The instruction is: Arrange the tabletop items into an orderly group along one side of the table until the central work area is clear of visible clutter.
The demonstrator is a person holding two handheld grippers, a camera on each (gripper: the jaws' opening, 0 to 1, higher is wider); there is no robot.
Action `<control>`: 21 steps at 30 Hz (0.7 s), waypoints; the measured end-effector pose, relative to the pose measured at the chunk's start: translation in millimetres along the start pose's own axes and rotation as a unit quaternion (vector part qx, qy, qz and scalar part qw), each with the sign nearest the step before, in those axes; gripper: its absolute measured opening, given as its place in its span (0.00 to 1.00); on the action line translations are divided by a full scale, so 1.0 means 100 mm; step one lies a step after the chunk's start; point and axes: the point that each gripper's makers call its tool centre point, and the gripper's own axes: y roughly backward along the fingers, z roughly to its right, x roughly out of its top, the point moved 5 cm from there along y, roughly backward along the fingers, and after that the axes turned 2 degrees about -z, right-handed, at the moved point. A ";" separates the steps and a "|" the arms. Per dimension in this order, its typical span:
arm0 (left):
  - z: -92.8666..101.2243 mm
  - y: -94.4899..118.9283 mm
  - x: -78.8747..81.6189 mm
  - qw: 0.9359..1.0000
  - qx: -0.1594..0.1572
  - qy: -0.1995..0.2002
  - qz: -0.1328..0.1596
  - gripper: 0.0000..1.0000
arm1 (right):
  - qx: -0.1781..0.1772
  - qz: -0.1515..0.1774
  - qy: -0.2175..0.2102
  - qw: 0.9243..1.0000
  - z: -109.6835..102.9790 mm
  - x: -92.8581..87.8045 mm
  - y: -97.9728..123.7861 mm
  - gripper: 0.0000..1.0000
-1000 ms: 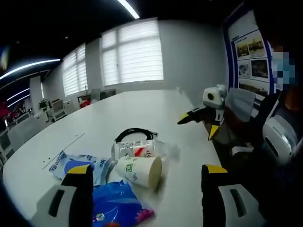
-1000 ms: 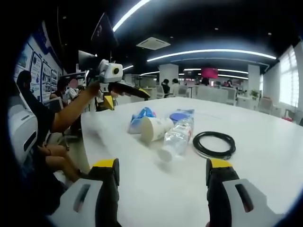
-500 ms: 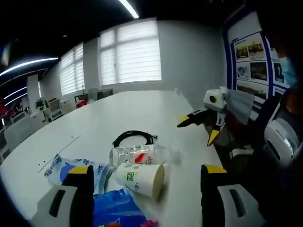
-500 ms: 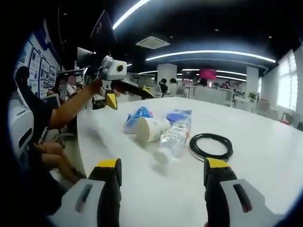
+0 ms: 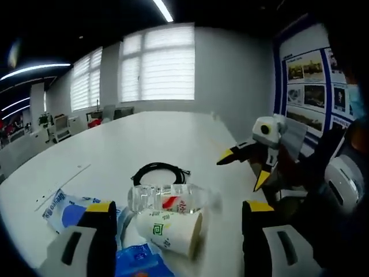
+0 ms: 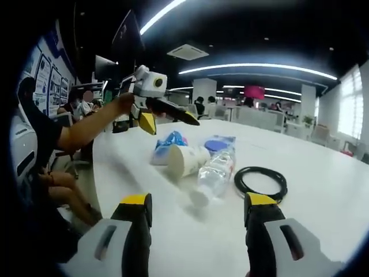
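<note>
The white bench (image 5: 173,138) carries a coiled black cable (image 5: 157,171), a clear plastic bottle (image 5: 167,198), a paper cup (image 5: 170,231) and blue packets (image 5: 63,208), lower centre of frame.

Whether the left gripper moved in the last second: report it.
Yes. In the right gripper view the left gripper has shifted rightward against the paper cup, jaws now above the blue packet.

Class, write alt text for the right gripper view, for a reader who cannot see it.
A paper cup and a clear water bottle lie on their sides on a white table, a coiled black cable beside them. The open right gripper frames them, and the left gripper hovers behind.
</note>
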 end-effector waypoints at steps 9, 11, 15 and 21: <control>-0.04 -0.07 -0.01 1.000 -0.002 0.011 -0.001 0.86 | -0.001 0.004 0.001 1.000 -0.01 0.02 -0.02 0.61; -0.04 -0.07 -0.01 1.000 -0.002 0.012 0.001 0.84 | 0.000 0.004 0.001 1.000 -0.01 0.02 -0.03 0.60; -0.07 -0.08 0.00 1.000 0.002 0.015 0.004 0.83 | 0.000 0.004 0.001 1.000 -0.02 0.02 -0.04 0.60; -0.20 -0.13 0.03 1.000 0.008 0.014 -0.005 0.81 | 0.000 0.003 0.003 1.000 -0.03 0.03 -0.07 0.58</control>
